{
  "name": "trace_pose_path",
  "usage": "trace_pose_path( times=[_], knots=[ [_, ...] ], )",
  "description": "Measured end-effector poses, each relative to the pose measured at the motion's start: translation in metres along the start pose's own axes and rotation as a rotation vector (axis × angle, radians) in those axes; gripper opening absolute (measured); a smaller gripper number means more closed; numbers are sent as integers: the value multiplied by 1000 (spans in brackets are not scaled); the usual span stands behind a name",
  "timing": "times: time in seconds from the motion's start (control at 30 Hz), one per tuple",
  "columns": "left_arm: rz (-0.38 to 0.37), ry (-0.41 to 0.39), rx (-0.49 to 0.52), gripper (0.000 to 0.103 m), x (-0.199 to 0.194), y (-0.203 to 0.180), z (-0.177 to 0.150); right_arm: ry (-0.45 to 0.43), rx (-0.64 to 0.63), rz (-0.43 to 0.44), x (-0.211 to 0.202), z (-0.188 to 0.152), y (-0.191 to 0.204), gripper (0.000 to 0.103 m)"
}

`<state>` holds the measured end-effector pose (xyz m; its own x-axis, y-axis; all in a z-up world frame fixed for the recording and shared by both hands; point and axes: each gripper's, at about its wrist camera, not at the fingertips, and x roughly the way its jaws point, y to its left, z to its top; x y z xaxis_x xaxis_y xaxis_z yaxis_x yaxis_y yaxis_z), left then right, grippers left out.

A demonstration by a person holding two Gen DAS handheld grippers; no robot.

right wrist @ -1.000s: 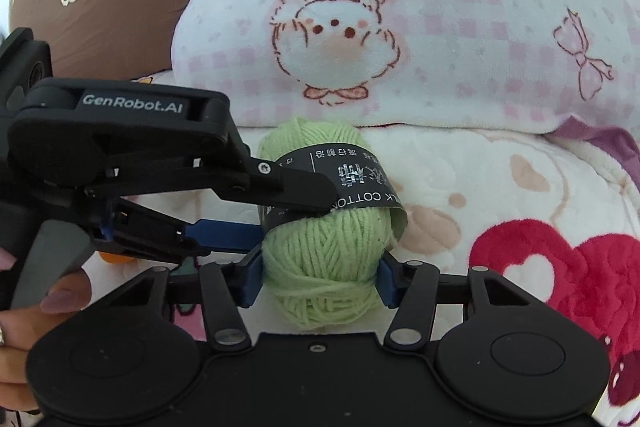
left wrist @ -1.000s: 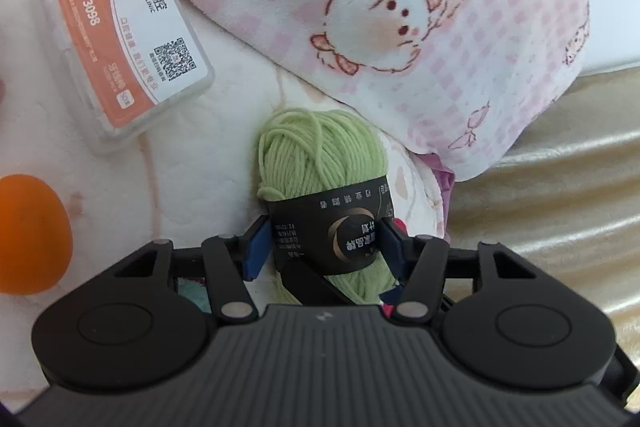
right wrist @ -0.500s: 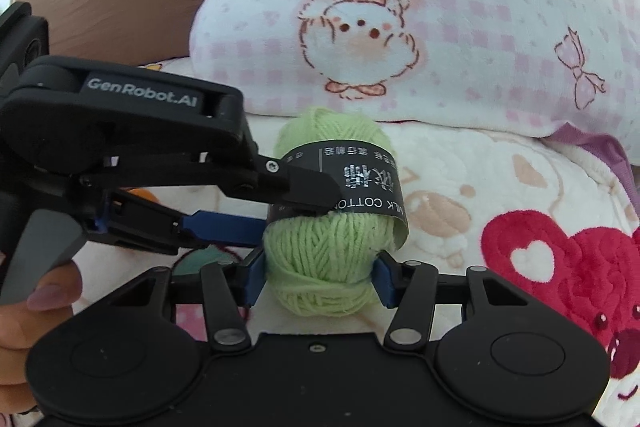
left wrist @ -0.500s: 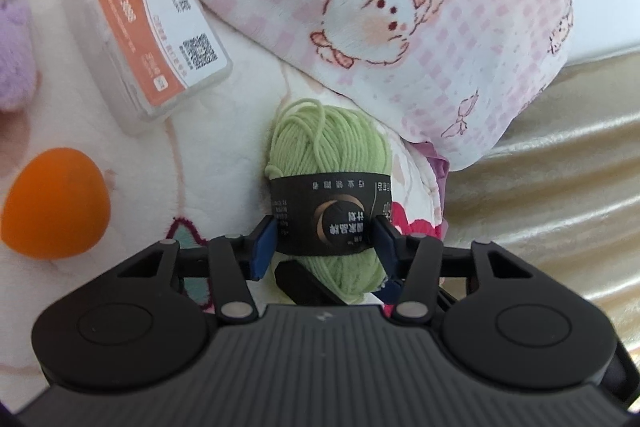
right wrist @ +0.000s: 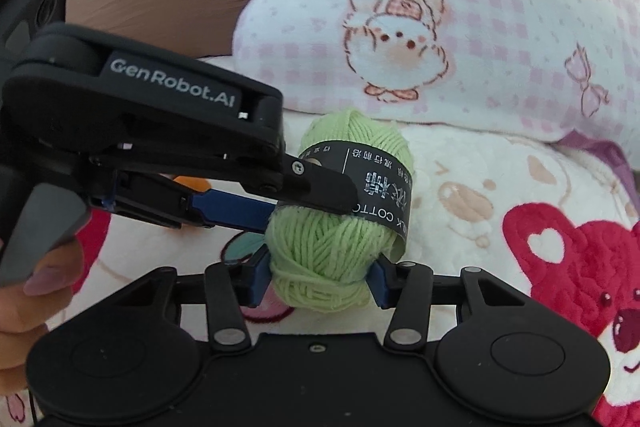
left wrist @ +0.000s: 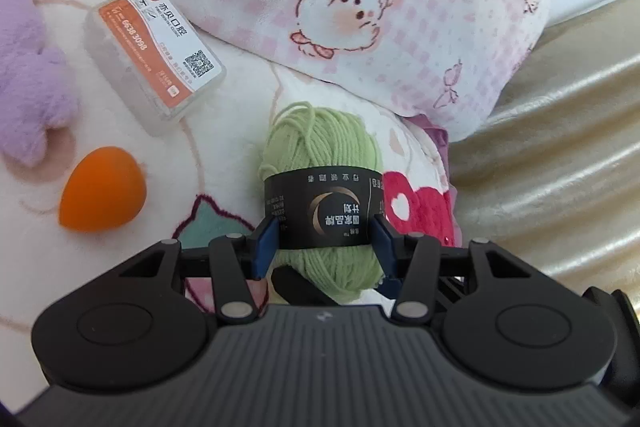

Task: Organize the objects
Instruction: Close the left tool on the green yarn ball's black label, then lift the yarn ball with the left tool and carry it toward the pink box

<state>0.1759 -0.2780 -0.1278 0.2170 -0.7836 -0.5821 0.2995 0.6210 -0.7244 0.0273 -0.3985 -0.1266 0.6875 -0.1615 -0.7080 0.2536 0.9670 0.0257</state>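
both grippers are sitting on the same yarn point(left wrist: 320, 187), a green skein with a black band point(left wrist: 324, 203) round its middle. left gripper point(left wrist: 325, 241) is pinching it at the band, blue pads pressing the paper on both sides, jaws partly open and holding the skein's width. in the right view the right gripper point(right wrist: 320, 273) has the near end of the yarn point(right wrist: 340, 227) between its pads; its jaws are closing, and the wool is already bulging against both pads, so i'm reading it as gripped. the left gripper point(right wrist: 320, 195) is coming in from the left of that frame, crossing over the skein at the band point(right wrist: 376, 183), a hand point(right wrist: 32, 291) on its handle at lower left. key relation: in the left view the skein's long axis is running straight away from the camera, bottom centre to mid frame, and it's angled up-right in the right view; so the two grips are stacked along it, right on the near end, left at the waist, fingers nearly crossing. yarn is dead centre, just above the blanket point(left wrist: 120, 267), pillow point(left wrist: 360, 7) behind it. case point(left wrist: 156, 55) and orange sponge point(left wrist: 102, 193) are lying at left of the left view, well apart. my guess is a handover or joint carry; one side needs to let go before the other pulls, otherwise the band might slip off.
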Motion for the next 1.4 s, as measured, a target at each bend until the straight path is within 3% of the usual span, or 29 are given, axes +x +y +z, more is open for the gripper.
trace_pose_path(
  times=[0.47, 1.03, 1.4],
  knots=[
    [72, 70, 90, 49, -46, -16, -18, 2, 9, 46, -38, -11, 29, 53],
    [121, 90, 76, 49, -120, -14, -41, -3, -28, 126, -81, -17, 80, 53],
    [166, 95, 81, 50, -172, -10, -56, 50, -41, 170, -105, -17, 121, 53]
  ],
)
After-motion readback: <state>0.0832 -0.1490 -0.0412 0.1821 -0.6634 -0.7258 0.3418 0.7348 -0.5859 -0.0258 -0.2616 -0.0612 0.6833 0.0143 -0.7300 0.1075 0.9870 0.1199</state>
